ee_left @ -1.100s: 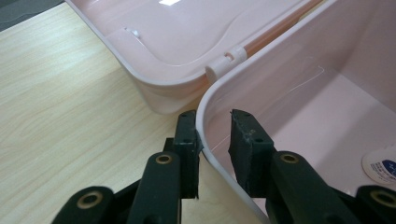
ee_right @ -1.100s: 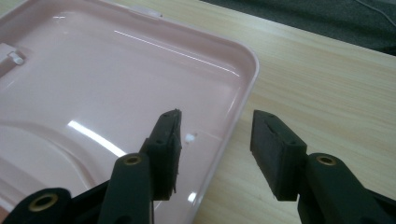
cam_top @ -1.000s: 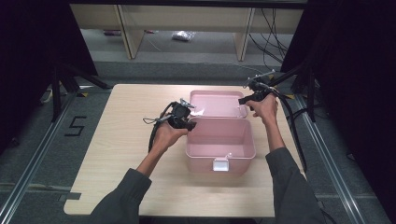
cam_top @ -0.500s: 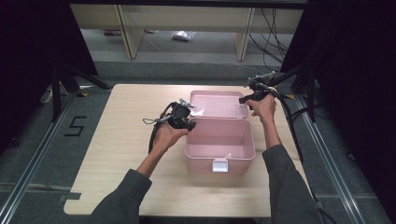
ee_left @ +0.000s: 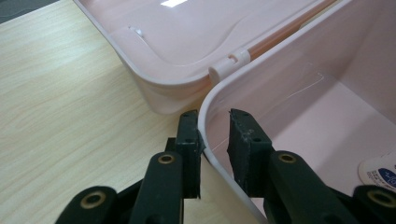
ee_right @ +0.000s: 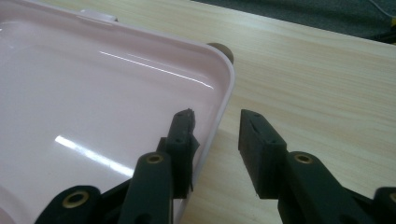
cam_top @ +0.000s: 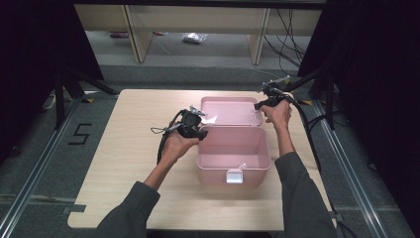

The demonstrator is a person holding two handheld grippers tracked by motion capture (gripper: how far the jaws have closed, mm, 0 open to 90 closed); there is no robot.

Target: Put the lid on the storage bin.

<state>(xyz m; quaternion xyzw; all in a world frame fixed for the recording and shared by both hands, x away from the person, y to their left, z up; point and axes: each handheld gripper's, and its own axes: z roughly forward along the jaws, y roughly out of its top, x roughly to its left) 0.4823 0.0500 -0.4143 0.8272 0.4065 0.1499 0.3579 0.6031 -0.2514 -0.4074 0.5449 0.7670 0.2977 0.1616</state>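
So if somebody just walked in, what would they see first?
Probably the pink box in the middle of the wooden table, its lid flopped open behind it. The left gripper straddles the box's left wall, and the right gripper, whose jaws have just been closing, straddles the lid's rim.
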